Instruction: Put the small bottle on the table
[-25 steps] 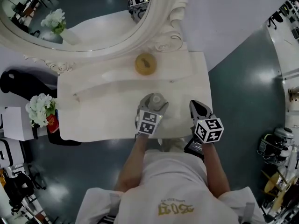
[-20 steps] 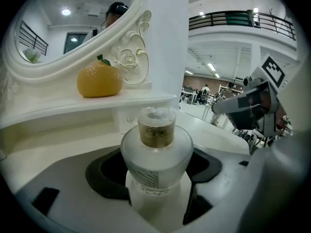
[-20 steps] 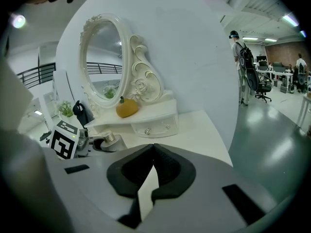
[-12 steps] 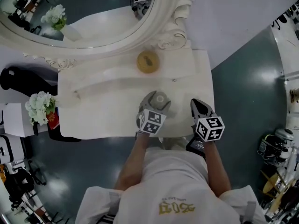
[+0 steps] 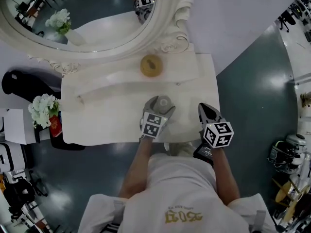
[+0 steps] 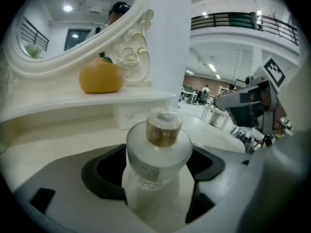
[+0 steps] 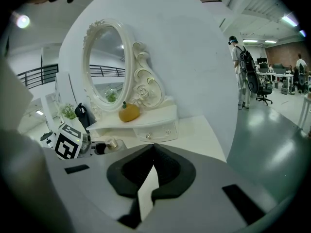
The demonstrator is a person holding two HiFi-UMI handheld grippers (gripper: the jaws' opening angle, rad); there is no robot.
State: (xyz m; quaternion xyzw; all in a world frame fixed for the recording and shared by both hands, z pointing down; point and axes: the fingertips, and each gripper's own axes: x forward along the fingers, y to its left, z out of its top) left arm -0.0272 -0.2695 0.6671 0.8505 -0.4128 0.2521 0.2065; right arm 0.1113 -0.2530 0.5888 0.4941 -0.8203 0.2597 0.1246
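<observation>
bottle: the small bottle (image 6: 160, 142) is upright on the surface (image 5: 107, 110), front half, right in the gap of the left jaws
left: left hand-held gripper (image 6: 156, 171) is opening, pads look like they're just coming off the glass, so I'd call it let go, not gripping
right: right hand-held gripper (image 7: 153, 149) is pinched shut on nothing, parked near the surface's right front corner, clear of the bottle
risk 1: back out crooked and one pad catches the wide shoulder, and over it goes
risk 2: lifting before the jaws are clear would drag it along, then drop it
risk 3: if it tips it could roll off the front edge
my take: pull straight back, low and slow
</observation>
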